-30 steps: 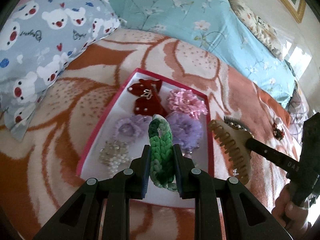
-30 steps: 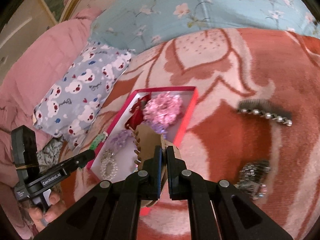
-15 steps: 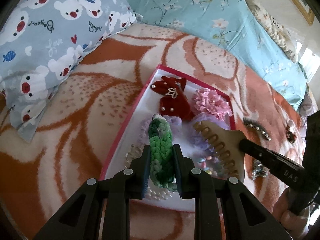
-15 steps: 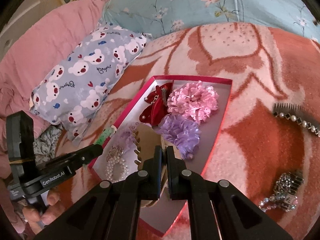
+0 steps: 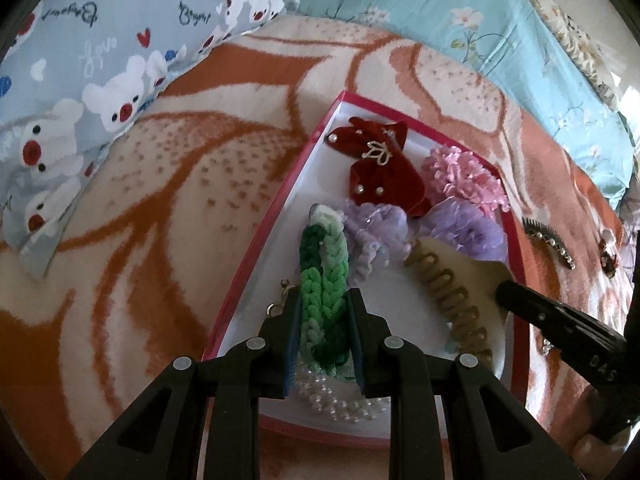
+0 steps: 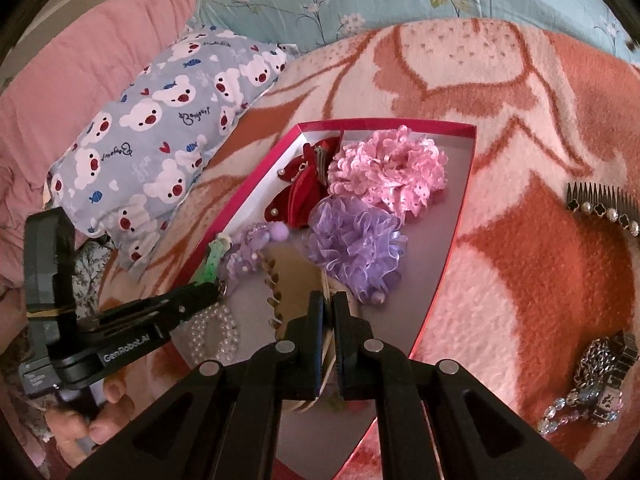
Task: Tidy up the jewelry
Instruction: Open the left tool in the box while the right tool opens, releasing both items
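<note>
Between my left claw (image 5: 323, 312), clenched on it over the box's (image 5: 280, 216) near end, the green braided band (image 5: 322, 276) feels soft, light. At three o'clock my right claw (image 6: 328, 312) pinches the stiff, slippery beige hair claw clip (image 6: 294, 276) edge-on, best held mid-spine.

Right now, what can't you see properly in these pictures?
- Pearl bracelet: left wrist view, partly hidden behind the left tool.
- Beige hair claw: right wrist view, near end hidden by the right tool.
- Sparkly chain pile: right wrist view, too blurred to tell apart.
</note>
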Demonstrator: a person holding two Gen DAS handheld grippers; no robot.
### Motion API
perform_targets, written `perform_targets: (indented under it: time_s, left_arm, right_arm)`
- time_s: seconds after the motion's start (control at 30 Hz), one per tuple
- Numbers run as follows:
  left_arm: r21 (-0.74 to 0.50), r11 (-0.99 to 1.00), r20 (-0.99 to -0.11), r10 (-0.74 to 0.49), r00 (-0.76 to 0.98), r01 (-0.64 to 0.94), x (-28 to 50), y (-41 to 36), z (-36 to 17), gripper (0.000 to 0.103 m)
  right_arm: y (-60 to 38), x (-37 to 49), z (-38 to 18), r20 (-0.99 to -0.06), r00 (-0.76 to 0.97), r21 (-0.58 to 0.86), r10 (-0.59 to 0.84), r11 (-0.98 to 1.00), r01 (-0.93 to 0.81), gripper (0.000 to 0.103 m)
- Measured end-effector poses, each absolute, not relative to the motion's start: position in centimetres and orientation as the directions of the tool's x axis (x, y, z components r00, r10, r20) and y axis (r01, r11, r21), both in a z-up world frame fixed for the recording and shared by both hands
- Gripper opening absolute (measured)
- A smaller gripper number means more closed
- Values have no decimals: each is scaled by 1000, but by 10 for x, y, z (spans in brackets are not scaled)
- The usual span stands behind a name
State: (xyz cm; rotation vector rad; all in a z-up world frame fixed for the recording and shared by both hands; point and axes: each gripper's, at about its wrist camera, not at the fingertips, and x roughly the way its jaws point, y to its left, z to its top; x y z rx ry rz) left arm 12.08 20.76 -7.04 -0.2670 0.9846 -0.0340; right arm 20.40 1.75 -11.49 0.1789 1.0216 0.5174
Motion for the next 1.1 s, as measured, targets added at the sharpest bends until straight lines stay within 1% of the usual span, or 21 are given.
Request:
perform_targets:
  time_s: [0.1, 0.13, 0.27, 0.37, 0.4, 0.43, 0.53, 0.57, 0.67, 0.73, 0.8, 0.87, 1.1]
  left_arm:
    - [-238, 967, -820, -148, 553, -95, 122, 208, -72, 22]
    - [-234, 968, -821, -144, 552, -95, 122, 207, -72, 22]
    - [-219, 971, -824, -132, 551, -95, 121, 205, -72, 23]
    - [-214, 972, -826, -125, 549, -101, 121, 205, -71, 26]
    - [-214, 971, -828, -123, 547, -105, 121, 205, -71, 30]
    - [-214, 971, -829, -121, 547, -110, 120, 206, -71, 32]
    - [-216, 970, -831, -121, 543, -113, 120, 208, -71, 33]
    - [-213, 970, -832, -119, 541, -114, 119, 208, -71, 34]
    - [-200, 973, -835, -107, 539, -117, 118, 207, -70, 37]
    - [-199, 972, -833, -102, 543, -123, 116, 207, -67, 49]
    - [-208, 970, -825, -105, 555, -126, 112, 209, -61, 57]
    - [-212, 969, -817, -106, 567, -124, 107, 209, -56, 58]
    - [-227, 969, -789, -126, 602, -94, 93, 204, -34, 61]
  right_arm:
    - [18, 205, -115, -767, 410, 378, 492, 865, -330, 5]
    - [18, 205, -115, -767, 408, 381, 494, 864, -330, 9]
    - [16, 205, -116, -764, 401, 400, 505, 859, -320, 9]
    - [16, 205, -116, -765, 394, 410, 510, 857, -313, 10]
    - [15, 205, -116, -765, 392, 413, 512, 856, -311, 11]
    - [15, 205, -116, -765, 391, 414, 512, 856, -310, 14]
    - [13, 205, -115, -763, 396, 416, 511, 857, -304, 31]
    - [12, 204, -114, -760, 399, 419, 513, 856, -302, 34]
    - [10, 205, -113, -762, 398, 419, 511, 858, -298, 35]
    - [8, 204, -110, -759, 398, 425, 515, 855, -296, 36]
    - [3, 202, -106, -752, 403, 433, 522, 852, -295, 41]
    - [-3, 200, -102, -745, 413, 436, 523, 851, -293, 43]
    - [-44, 190, -92, -746, 446, 430, 495, 869, -246, 44]
